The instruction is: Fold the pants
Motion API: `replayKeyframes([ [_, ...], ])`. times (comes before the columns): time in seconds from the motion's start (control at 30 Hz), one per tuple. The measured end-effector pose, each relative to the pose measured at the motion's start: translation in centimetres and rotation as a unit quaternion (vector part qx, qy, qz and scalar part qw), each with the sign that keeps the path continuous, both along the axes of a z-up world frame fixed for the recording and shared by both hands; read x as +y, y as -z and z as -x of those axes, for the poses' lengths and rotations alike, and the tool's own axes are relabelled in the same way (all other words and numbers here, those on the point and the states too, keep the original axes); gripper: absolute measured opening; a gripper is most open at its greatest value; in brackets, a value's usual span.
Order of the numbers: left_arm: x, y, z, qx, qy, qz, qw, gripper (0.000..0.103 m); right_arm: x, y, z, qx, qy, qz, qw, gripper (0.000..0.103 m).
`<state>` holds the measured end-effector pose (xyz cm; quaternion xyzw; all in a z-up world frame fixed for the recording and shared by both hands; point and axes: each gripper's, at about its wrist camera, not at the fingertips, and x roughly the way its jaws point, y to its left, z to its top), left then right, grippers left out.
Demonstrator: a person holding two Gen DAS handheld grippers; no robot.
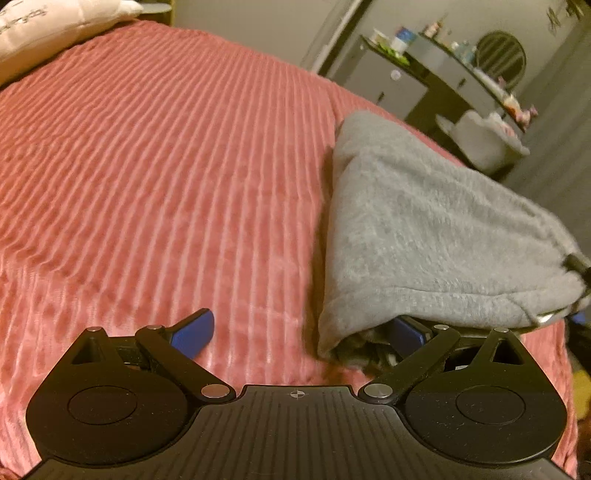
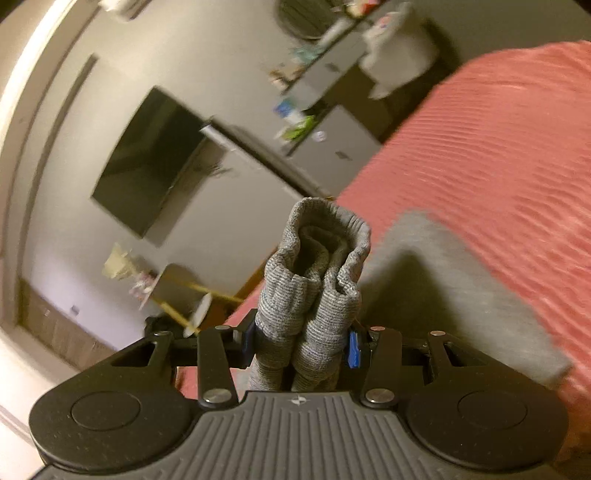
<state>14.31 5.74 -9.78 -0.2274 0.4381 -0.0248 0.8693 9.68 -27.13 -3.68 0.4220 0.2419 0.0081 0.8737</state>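
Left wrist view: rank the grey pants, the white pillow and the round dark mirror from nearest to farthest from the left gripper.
1. Grey pants: right side, draped over one finger of the left gripper.
2. White pillow: top left corner, at the bed's far end.
3. Round dark mirror: top right, on the wall beyond the bed.

Dim, warm indoor light, kinda grainy. Room behind the bedspread (image 1: 147,166) is smeared with motion blur (worse on the right wrist view). Fisheye bends the edges; the light source is probably overhead.

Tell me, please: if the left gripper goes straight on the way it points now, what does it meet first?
Most likely the pink ribbed bedspread: the left gripper is open and points down at bare cover. The grey pants lie just to its right, draped over one finger, though depth is unclear.
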Motion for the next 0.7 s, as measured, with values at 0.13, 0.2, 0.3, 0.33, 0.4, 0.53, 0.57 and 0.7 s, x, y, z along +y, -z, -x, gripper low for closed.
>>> replayKeyframes([
  [0.13,-0.4,0.5,-0.6,0.031,0.009,0.000,0.9995,0.102,-2.0,5.4,-1.3,0.105,0.020,-0.043,0.993,0.055],
  [0.2,-0.2,0.6,-0.7,0.035,0.008,0.005,0.9993,0.102,-2.6,7.4,-1.1,0.116,0.019,-0.076,0.990,0.064],
  [0.3,-0.1,0.8,-0.9,0.041,0.009,0.006,0.9991,0.102,-3.4,8.3,-1.2,0.102,0.012,-0.126,0.987,0.080],
  [0.33,-0.1,0.8,-0.9,0.041,0.010,0.004,0.9991,0.102,-3.5,8.4,-1.3,0.098,0.004,-0.132,0.986,0.083],
  [0.4,-0.2,0.8,-1.2,0.042,0.011,0.001,0.9991,0.102,-3.5,8.5,-2.1,0.094,-0.006,-0.137,0.986,0.091],
  [0.53,-0.6,0.9,-1.3,0.043,0.011,-0.001,0.9990,0.102,-3.6,9.3,-3.2,0.084,-0.010,-0.162,0.983,0.099],
  [0.57,-0.7,0.9,-1.4,0.043,0.011,-0.001,0.9990,0.102,-3.7,9.5,-3.4,0.083,-0.010,-0.168,0.982,0.099],
  [0.7,-0.9,1.1,-1.6,0.046,0.012,-0.003,0.9989,0.102,-4.2,9.9,-3.1,0.077,0.001,-0.185,0.980,0.087],
])
